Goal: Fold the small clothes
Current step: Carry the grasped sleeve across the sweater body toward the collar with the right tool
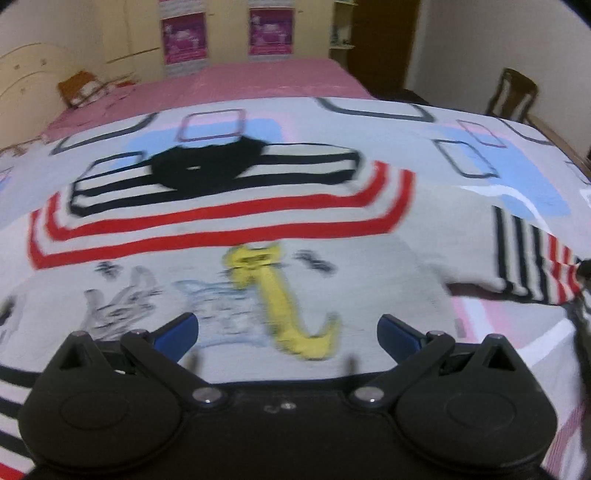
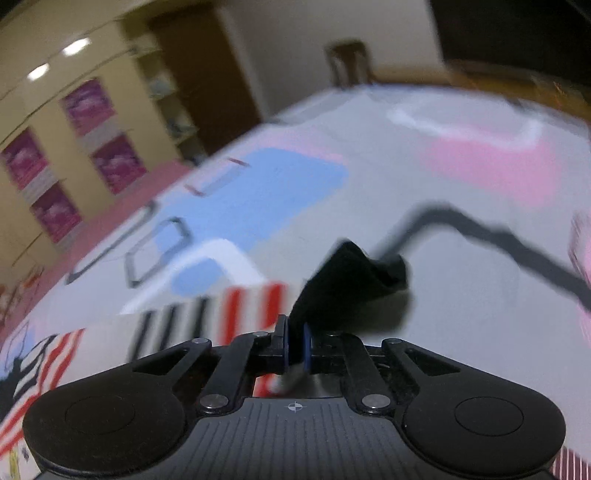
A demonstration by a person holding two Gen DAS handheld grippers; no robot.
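While the small shirt (image 1: 236, 236) is laid out flat on the bedsheet (image 1: 369, 122), front side up, pretty much everything in both views is smeared by motion blur. A black collar (image 1: 207, 166) is seen at its far end, black stripes just below that, then red stripes across the chest, and a yellow cartoon print (image 1: 280, 295) with some scribbly grey and blue drawings beside it on the near half. One striped sleeve (image 1: 532, 266) is stretched out to the right side of the left wrist view, and its black cuff (image 2: 351, 280) is pinched by the right gripper (image 2: 295, 345): in the right wrist view the blue pads are brought almost together with the dark fabric caught between them, the cuff bunched up just past the tips. No earlier picture is given, so nothing can be said about how that grip came about.

The left gripper (image 1: 288, 325) is held over the lower front of the shirt with its blue fingers (image 1: 177, 328) spread wide, nothing between them; whether the tips are touching the cloth can't be told.

Beyond the patterned sheet, a pink bedspread (image 1: 266, 77) is seen, cream cupboards with magenta posters (image 1: 271, 31) behind it, and a wooden chair (image 1: 513, 92) off at the right.
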